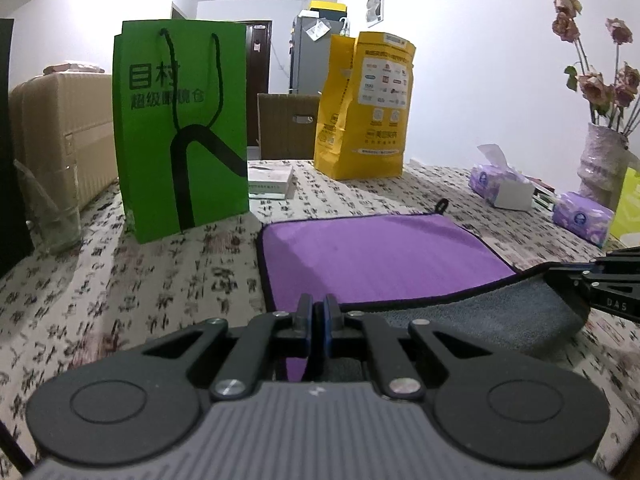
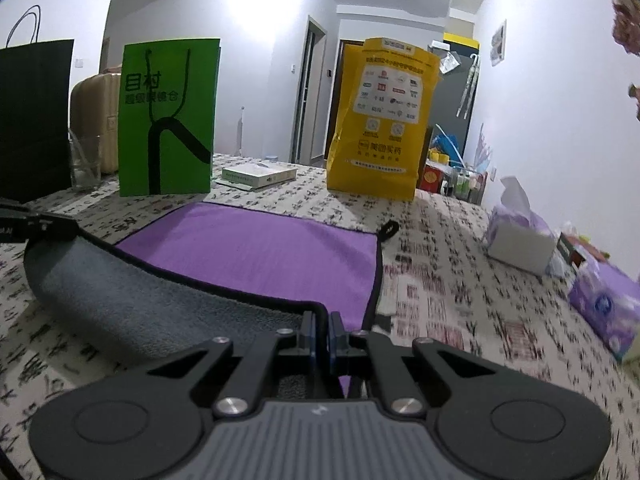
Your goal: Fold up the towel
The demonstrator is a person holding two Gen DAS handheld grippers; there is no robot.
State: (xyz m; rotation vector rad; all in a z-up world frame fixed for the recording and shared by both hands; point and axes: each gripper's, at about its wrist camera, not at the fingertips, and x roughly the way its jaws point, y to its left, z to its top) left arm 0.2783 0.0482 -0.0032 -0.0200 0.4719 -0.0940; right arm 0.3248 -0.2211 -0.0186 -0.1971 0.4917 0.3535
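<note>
The purple towel [image 1: 376, 256] lies on the patterned surface [image 1: 120, 280], and its near edge is lifted so the grey underside shows. The left gripper [image 1: 319, 312] and the right gripper [image 2: 322, 328] each have the fingers closed on a near corner of the towel.

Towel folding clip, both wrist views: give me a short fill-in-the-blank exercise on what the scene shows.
1. The top face of the towel is purple; its lifted underside is ____.
2. The left gripper and the right gripper are each shut on the towel's near ____.
3. The hanging loop sits at the towel's far ____ corner.
4. Behind the towel stand a green bag and a ____ bag.

Missing words: grey; edge; right; yellow
</note>
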